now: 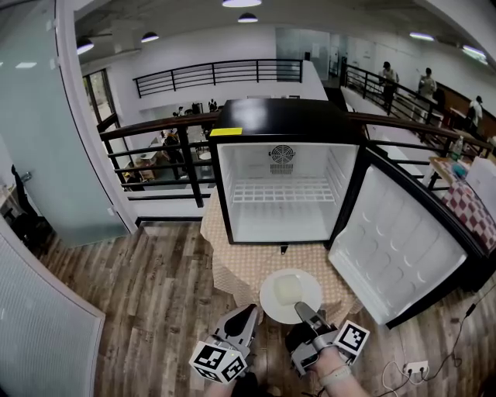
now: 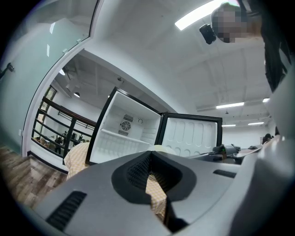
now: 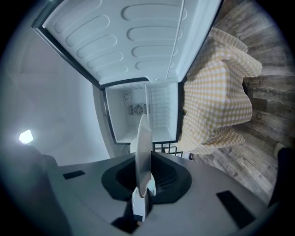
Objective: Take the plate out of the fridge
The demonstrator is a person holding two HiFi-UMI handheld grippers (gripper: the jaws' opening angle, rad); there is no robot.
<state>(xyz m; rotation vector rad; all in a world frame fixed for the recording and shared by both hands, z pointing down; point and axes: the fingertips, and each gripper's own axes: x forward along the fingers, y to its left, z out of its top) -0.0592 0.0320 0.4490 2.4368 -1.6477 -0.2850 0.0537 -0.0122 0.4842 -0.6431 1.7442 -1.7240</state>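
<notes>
The person's arms are cut off at the lower edge of the head view. The left hand-held gripper [image 1: 245, 318] has its grey jaws pressed together on nothing, just left of the plate [image 1: 290, 293]. Beyond it, the open black fridge [image 1: 287, 122] carries a yellow label [image 1: 226, 132] too small to read. The right hand-held gripper [image 1: 304, 311] pinches the near rim of the smooth, round white plate, which is out over the tabletop's [image 1: 232, 260] checked cloth.

Open-plan office mezzanine, black railings [image 1: 217, 74] round an atrium, frosted glass partition [image 1: 31, 116], wood-plank floor [image 1: 147, 287], round ceiling lights [image 1: 242, 3], people [image 1: 387, 77] standing beyond
</notes>
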